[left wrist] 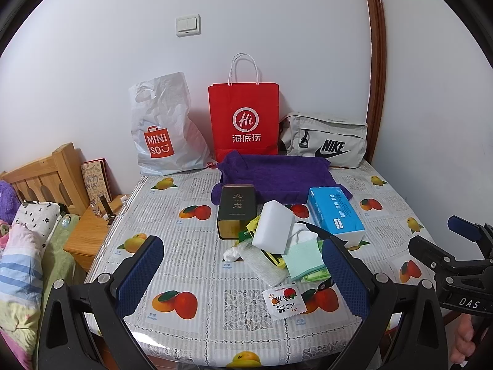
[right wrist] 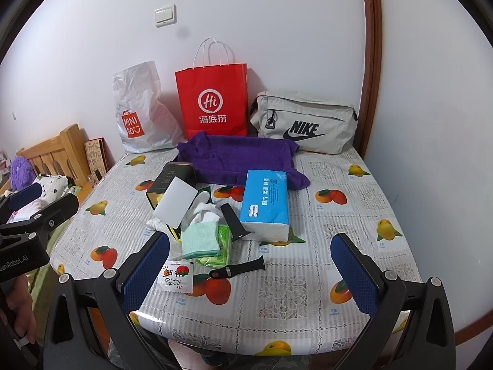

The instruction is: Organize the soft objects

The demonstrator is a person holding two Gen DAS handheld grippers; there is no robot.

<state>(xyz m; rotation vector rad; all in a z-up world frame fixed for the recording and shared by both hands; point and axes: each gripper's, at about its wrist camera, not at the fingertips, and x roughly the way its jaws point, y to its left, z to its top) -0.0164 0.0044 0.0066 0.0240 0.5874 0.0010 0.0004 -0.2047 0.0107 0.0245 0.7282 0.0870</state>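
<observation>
A pile of small items lies mid-table: a white sponge block (left wrist: 272, 226) (right wrist: 176, 205), a pale green cloth (left wrist: 303, 257) (right wrist: 199, 240), white socks (right wrist: 203, 211), a blue tissue pack (left wrist: 334, 214) (right wrist: 265, 200) and a purple towel (left wrist: 274, 174) (right wrist: 237, 157) behind them. My left gripper (left wrist: 243, 273) is open and empty, held above the table's near edge in front of the pile. My right gripper (right wrist: 251, 269) is open and empty, also at the near edge, to the right of the left one.
A white Miniso bag (left wrist: 160, 132), a red paper bag (left wrist: 243, 120) and a grey Nike pouch (left wrist: 326, 143) stand along the wall. A dark tin (left wrist: 235, 211), a black watch strap (right wrist: 238, 269), a snack sachet (right wrist: 175, 277) lie on the fruit-print tablecloth (left wrist: 200, 237). A bed stands left.
</observation>
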